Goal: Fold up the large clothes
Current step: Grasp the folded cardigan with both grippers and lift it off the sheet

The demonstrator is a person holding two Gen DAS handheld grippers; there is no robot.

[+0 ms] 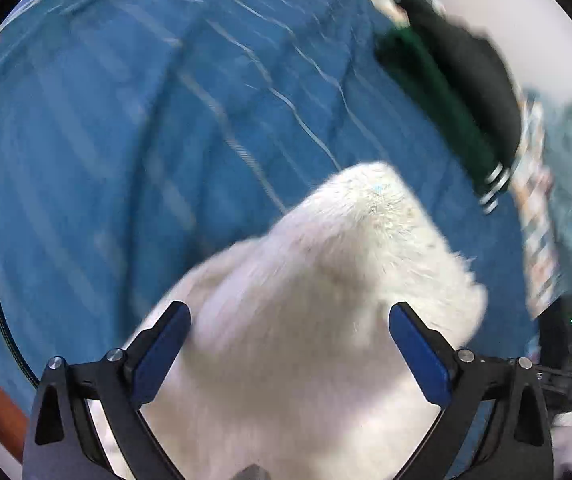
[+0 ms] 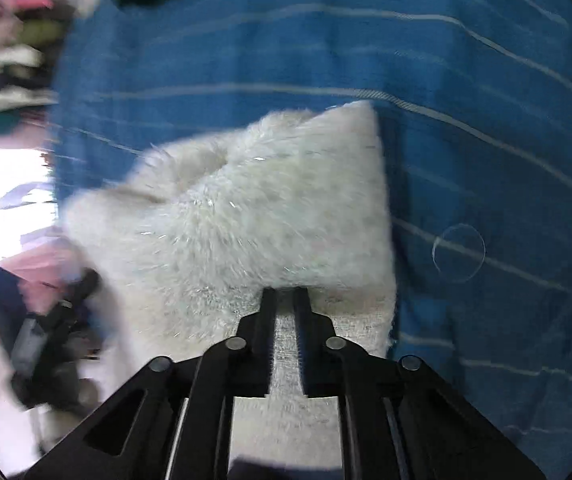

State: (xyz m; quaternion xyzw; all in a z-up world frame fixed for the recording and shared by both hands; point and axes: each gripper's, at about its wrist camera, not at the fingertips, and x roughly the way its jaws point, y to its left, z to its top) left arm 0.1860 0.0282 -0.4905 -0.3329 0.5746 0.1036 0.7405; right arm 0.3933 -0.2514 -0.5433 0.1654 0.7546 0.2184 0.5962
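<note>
White fleece garment (image 2: 253, 208) lay on the blue striped bedspread (image 2: 486, 140), stretching forward from the right tongs (image 2: 285, 292), which were clamped on its near edge; the left tongs (image 1: 290, 320) gaped wide around it (gripping nothing).

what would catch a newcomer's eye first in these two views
The fluffy white garment fills the middle of both views, bright against the blue striped sheet under it. The right claw is shut on its edge, while the left claw stands open around it. A black and green bundle lies farther back.
</note>
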